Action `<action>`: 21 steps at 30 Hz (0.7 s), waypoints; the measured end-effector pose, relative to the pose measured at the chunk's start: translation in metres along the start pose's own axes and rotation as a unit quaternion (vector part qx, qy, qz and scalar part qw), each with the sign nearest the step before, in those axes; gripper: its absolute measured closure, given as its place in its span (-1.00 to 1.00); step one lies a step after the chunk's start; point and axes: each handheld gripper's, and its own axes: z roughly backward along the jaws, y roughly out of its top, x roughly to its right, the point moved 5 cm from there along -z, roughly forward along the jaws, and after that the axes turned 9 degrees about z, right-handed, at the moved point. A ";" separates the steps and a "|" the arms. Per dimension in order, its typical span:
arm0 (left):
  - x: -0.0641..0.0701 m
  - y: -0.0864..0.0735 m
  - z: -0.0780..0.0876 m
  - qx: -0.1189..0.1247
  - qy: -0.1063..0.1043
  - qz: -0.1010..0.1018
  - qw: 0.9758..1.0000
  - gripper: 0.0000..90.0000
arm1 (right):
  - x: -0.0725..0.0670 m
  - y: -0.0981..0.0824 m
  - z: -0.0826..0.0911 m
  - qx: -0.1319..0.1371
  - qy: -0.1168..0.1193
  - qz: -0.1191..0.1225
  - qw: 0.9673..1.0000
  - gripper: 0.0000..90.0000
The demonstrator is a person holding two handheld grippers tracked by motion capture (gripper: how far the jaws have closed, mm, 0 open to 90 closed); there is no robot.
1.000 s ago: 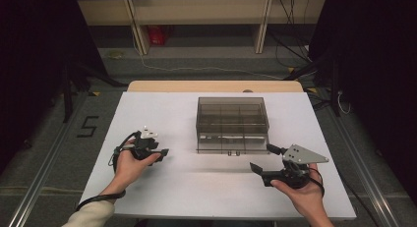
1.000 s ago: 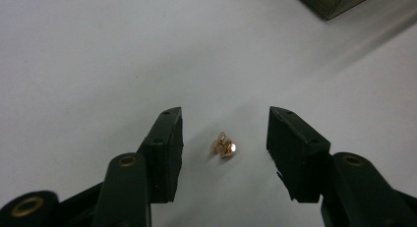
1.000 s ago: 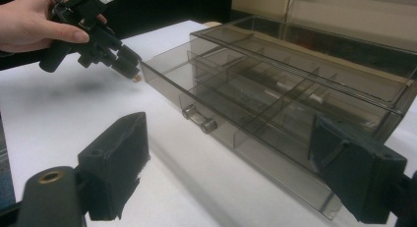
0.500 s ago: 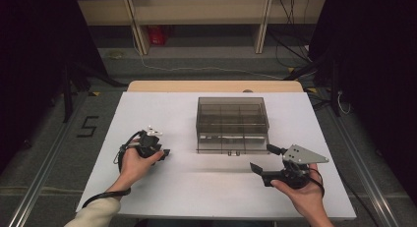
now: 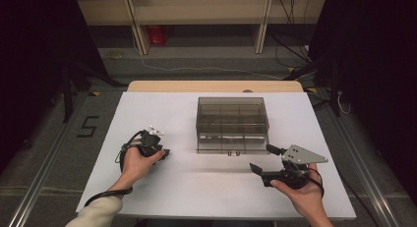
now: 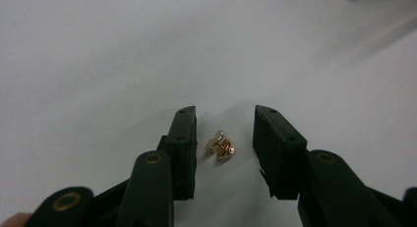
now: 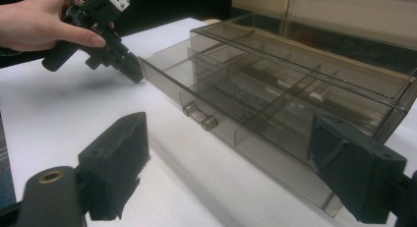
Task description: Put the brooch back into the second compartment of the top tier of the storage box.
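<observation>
Now my left gripper [image 6: 223,133] has been closing its jaws around the small gold metal clasp [image 6: 221,145] on the white table [image 5: 196,187], pads not yet touching it. Next I pinch it gently. My right gripper [image 5: 268,158] waits spread wide near the smoky clear plastic drawer box [image 5: 232,124].

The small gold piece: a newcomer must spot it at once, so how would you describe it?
On the white table, look left of the smoky clear drawer box, at the left gripper. The small gold piece lies on the tabletop between its open black jaws, untouched. It is shiny metal, the only gold thing there.
</observation>
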 end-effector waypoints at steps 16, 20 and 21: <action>0.001 0.001 0.000 -0.009 -0.002 0.007 1.000 0.54 | 0.000 0.000 -0.001 -0.001 0.001 0.000 1.000 -0.63; 0.001 0.001 0.000 -0.010 -0.002 0.006 1.000 0.57 | -0.001 0.000 -0.001 -0.001 0.001 0.000 1.000 -0.63; 0.001 0.001 0.000 -0.010 -0.002 0.006 1.000 0.57 | 0.000 0.000 -0.001 -0.001 0.001 0.000 1.000 -0.63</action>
